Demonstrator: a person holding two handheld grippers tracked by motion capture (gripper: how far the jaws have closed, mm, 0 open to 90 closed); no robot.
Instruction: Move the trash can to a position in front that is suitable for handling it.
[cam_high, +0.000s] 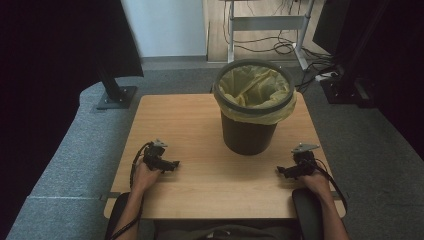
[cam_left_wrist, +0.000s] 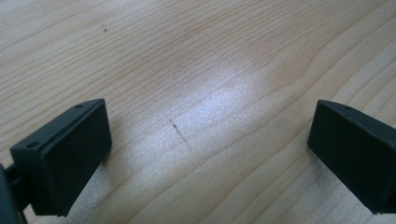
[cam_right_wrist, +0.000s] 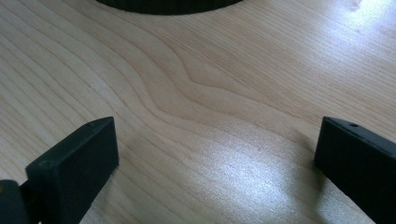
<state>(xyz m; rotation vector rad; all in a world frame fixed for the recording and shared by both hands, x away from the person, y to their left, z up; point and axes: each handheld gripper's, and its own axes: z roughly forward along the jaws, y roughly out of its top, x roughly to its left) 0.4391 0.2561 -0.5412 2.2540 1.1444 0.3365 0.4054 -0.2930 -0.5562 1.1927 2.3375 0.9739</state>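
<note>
Bin (cam_high: 248, 132) upright on table (cam_high: 190, 125), long axis vertical, between wide-open, empty left gripper (cam_high: 172, 164) and right gripper (cam_high: 282, 171).

The high view looks forward and down from above the person's side, taking in the whole table (cam_high: 190, 130) with the bin (cam_high: 254, 106) near its far edge and floor beyond. The left gripper view sits close above the wood (cam_left_wrist: 205, 93) near the table's left front corner, facing along its jaws. The right gripper view, equally low near the right front corner, shares the bin's base (cam_right_wrist: 168, 4) with the high view.
</note>
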